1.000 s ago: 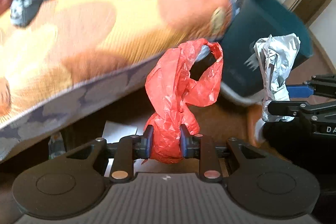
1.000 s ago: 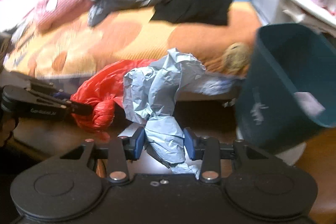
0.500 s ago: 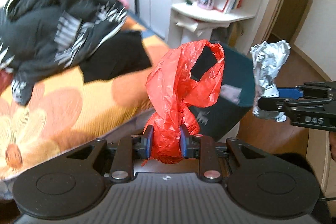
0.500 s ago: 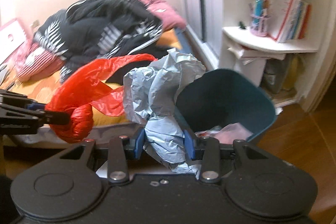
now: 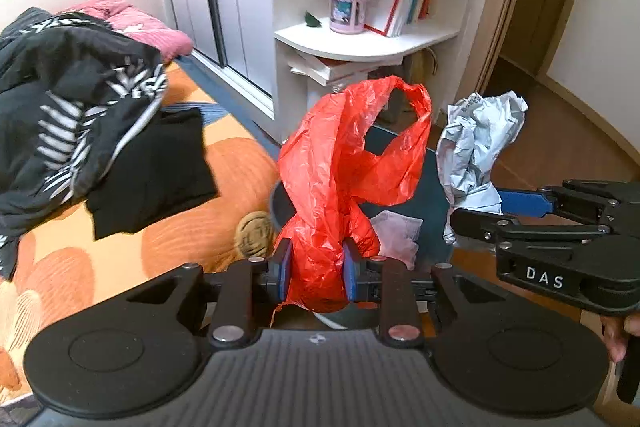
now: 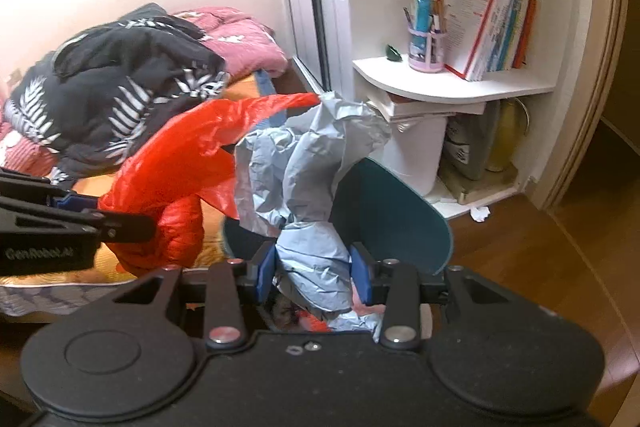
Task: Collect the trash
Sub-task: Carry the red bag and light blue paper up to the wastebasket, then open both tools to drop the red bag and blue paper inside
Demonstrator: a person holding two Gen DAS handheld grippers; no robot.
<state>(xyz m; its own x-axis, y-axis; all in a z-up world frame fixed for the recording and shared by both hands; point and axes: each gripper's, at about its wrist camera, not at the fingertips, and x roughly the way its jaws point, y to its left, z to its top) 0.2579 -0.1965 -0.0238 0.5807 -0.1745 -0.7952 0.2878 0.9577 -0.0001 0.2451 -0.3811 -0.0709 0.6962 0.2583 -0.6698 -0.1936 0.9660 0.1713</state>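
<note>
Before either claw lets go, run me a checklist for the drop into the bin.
1. Left claw gripping red bag: ok.
2. Right claw gripping grey wrapper: ok.
3. Bin in front of and below both loads: ok.
4. Bin has room: ok, only a little trash visible inside.
5. Each load fully above the opening: cannot tell; the loads hide much of the rim.
6. Claws apart from each other: ok, side by side with a gap.

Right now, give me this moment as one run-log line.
left gripper: shut on red bag | right gripper: shut on grey wrapper | both at bin | nothing released
</note>
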